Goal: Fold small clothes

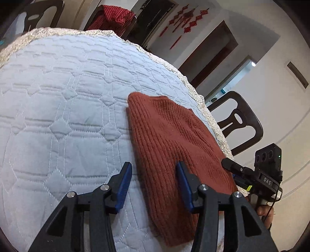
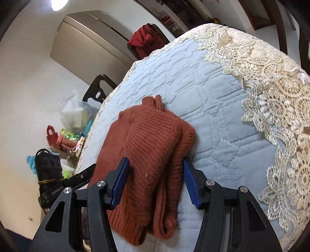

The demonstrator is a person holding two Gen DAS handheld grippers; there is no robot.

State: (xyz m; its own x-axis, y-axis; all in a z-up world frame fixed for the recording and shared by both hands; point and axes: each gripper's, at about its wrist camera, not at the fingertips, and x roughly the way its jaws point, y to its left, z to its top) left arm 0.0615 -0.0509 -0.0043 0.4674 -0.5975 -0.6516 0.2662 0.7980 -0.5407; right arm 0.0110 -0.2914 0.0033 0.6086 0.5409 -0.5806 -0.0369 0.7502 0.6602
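A rust-red ribbed knit sweater [image 1: 170, 139] lies folded on the light-blue quilted tablecloth [image 1: 67, 97], close to the table's right-hand edge in the left wrist view. My left gripper [image 1: 154, 168] hangs open over the sweater's near left edge, with one blue pad above the quilt and the other above the knit. In the right wrist view the sweater [image 2: 151, 139] shows its collar at the far end and doubled layers on the right. My right gripper [image 2: 156, 164] is open astride it, its pads not pressing. A finger of the right gripper [image 1: 232, 167] reaches the sweater's right edge.
A cream lace border [image 2: 271, 97] rims the table. Dark chairs [image 1: 238, 120] [image 2: 98, 91] stand at the table's edge, and another chair carries a red checked cloth [image 1: 114, 15]. Bags and clutter [image 2: 67, 131] sit on the floor.
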